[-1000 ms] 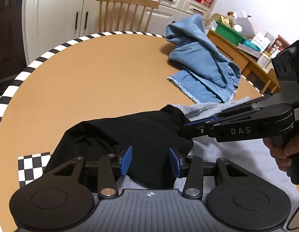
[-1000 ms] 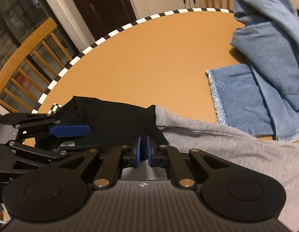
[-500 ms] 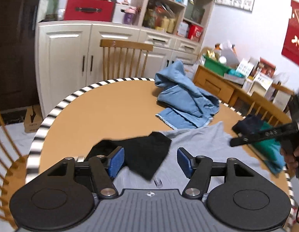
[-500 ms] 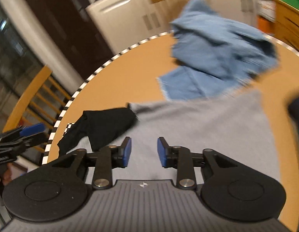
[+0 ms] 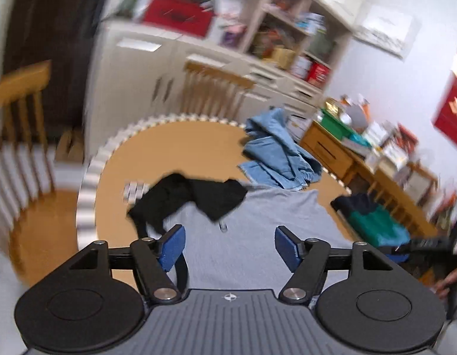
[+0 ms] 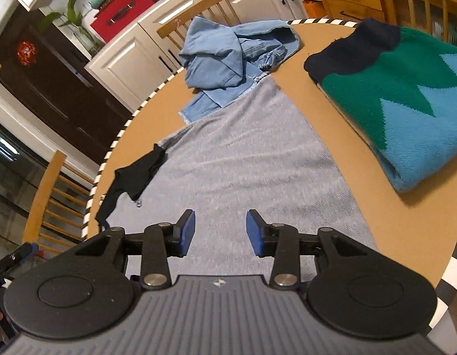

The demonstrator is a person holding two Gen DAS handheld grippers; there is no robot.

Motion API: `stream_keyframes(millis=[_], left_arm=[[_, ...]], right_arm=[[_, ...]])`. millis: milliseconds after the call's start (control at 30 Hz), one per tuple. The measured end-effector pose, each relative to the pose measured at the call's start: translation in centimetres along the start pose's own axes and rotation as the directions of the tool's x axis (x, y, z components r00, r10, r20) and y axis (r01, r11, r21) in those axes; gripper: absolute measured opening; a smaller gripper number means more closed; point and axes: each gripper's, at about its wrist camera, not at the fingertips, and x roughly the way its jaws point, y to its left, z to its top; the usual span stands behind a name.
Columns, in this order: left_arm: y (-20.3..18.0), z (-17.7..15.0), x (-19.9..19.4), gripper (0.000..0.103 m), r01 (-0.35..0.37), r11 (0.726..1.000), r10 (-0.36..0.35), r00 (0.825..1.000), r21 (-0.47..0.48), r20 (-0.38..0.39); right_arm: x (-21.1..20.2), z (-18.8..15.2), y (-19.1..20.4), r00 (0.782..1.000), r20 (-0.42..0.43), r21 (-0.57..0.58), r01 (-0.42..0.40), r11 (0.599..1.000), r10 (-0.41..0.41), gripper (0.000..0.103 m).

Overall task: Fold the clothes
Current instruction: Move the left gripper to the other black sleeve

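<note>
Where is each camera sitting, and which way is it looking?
Left wrist: rides on the left gripper, looking forward and down over the grey garment toward the cupboards; its jaws are opening, nothing between them.
Right wrist: rides on the right gripper, looking down along the grey garment toward the green sweater; its jaws are opening, empty.
Shared: the round table, the blue garment, the black sleeve.

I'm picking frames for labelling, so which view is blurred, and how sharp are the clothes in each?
Left wrist view: heavy motion smear on cabinets and chairs; the black garment and grey shirt are only soft. Right wrist view: crisp, the folded green sweater and denim garment clear, with fisheye bending at the table edge.
</note>
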Motion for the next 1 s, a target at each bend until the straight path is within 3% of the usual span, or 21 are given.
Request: stream_keyframes(millis=[167,200,233,267,333,367,567,667,733,833,933,1000], left_arm=[[-0.8,-4.4,-0.1,0.070,-0.103,0.972,0.081,0.990,-0.210,-0.112],[-1.0,-5.4,0.0,0.070,-0.129,0.960,0.098,0.986,-0.247,-0.134],[-0.8,-6.7,0.1,0.068,-0.137,0.931,0.092,0.985,-0.337,-0.146],[-0.3,-8.1,0.3,0.066,-0.136,0.886,0.074,0.985,-0.444,-0.155],[0.9,-11.0,0.7,0.048,-0.116,0.760,0.026,0.989,-0.640,-0.148],[1.3,-12.4,0.9,0.045,-0.103,0.703,0.017,0.991,-0.704,-0.129],[1.9,-17.2,0.6,0.044,-0.081,0.490,0.075,0.996,-0.868,-0.050],[1.6,-18.2,0.7,0.044,-0.101,0.468,0.116,0.992,-0.878,-0.052],[1.6,-18.6,0.9,0.044,-0.106,0.443,0.137,0.989,-0.890,-0.050],[1.2,-18.5,1.4,0.044,-0.131,0.462,0.163,0.985,-0.877,-0.062],[1.0,-18.0,2.1,0.044,-0.135,0.481,0.173,0.983,-0.866,-0.057],[1.4,-18.2,2.7,0.044,-0.114,0.451,0.163,0.986,-0.885,-0.043]], right_arm=[[0.0,0.7,0.1,0.998,-0.036,-0.040,-0.047,0.998,0.045,0.043],[0.0,0.8,0.1,0.997,-0.046,-0.057,-0.059,0.997,0.056,0.043],[-0.1,0.9,0.1,0.996,-0.055,-0.075,-0.067,0.995,0.063,0.045],[-0.1,1.0,0.1,0.995,-0.067,-0.093,-0.076,0.993,0.070,0.046],[-0.4,1.0,-0.2,0.992,-0.092,-0.101,-0.097,0.990,0.088,0.046],[-0.5,1.0,-0.5,0.989,-0.109,-0.101,-0.111,0.989,0.100,0.046],[-1.0,1.4,-1.4,0.980,-0.171,-0.146,-0.127,0.981,0.102,0.048],[-1.4,1.8,-1.6,0.976,-0.180,-0.146,-0.148,0.978,0.121,0.049],[-1.0,1.6,-1.1,0.960,-0.223,-0.133,-0.200,0.971,0.168,0.050],[0.3,0.2,1.3,0.917,-0.325,-0.181,-0.299,0.937,0.230,0.047],[1.9,-2.1,4.5,0.888,-0.406,-0.286,-0.349,0.893,0.217,0.047],[2.4,-2.4,5.4,0.873,-0.429,-0.283,-0.371,0.884,0.229,0.047]])
